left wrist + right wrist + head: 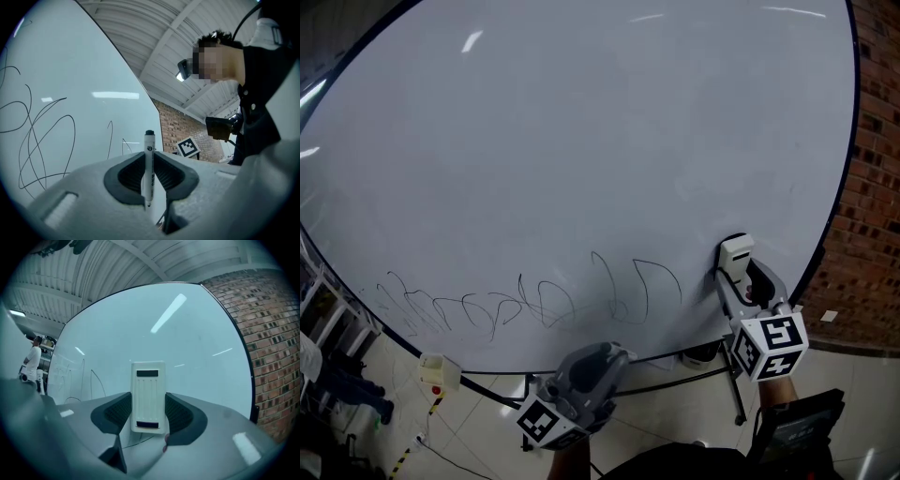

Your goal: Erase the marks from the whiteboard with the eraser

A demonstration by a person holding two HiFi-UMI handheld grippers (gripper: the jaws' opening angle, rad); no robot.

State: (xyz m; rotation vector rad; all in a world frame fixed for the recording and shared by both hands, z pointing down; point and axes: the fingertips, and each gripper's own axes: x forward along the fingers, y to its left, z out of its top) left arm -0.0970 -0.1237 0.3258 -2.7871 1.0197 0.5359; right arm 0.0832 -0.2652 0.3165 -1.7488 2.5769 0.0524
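Note:
A large whiteboard [581, 141] fills the head view. Black scribbled marks [534, 300] run along its lower part, from the left edge to just left of my right gripper. My right gripper [739, 270] is shut on a white eraser [735, 251], held close to the board at the lower right, right of the marks. In the right gripper view the eraser [149, 397] stands upright between the jaws. My left gripper [609, 356] is below the board's bottom edge, shut on a white marker pen [149, 168] with a black cap; the marks [42, 140] show to its left.
A brick wall [872, 187] stands right of the board. The board's stand legs [736, 389] rest on a tiled floor. A small cream box [439, 371] hangs at the board's lower left edge. A person [33, 363] stands far off to the left.

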